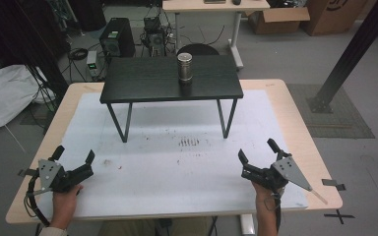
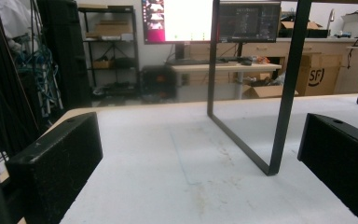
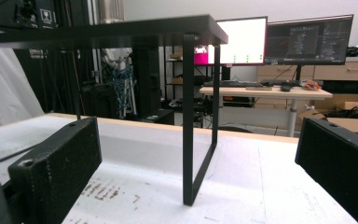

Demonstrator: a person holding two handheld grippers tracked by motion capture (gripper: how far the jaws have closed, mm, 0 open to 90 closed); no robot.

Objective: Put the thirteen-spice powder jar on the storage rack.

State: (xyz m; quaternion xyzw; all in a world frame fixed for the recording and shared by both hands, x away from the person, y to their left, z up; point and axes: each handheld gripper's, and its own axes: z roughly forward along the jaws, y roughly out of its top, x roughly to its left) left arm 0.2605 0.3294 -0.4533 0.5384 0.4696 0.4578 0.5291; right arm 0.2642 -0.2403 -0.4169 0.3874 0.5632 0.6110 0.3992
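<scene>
One metal canister [image 1: 184, 67] stood upright on the black raised shelf [image 1: 142, 81], well apart from both grippers. It looked rigid, smooth, probably slippery (best gripped mid-body across its round wall). The left gripper [image 1: 74, 158] and right gripper [image 1: 258, 153] rested empty, jaws wide, near the matte white counter [image 1: 177, 172] edge.

Dim, even light throughout; the bright monitor [image 3: 240, 41] glares white, and both gripper views look soft and grainy.
</scene>
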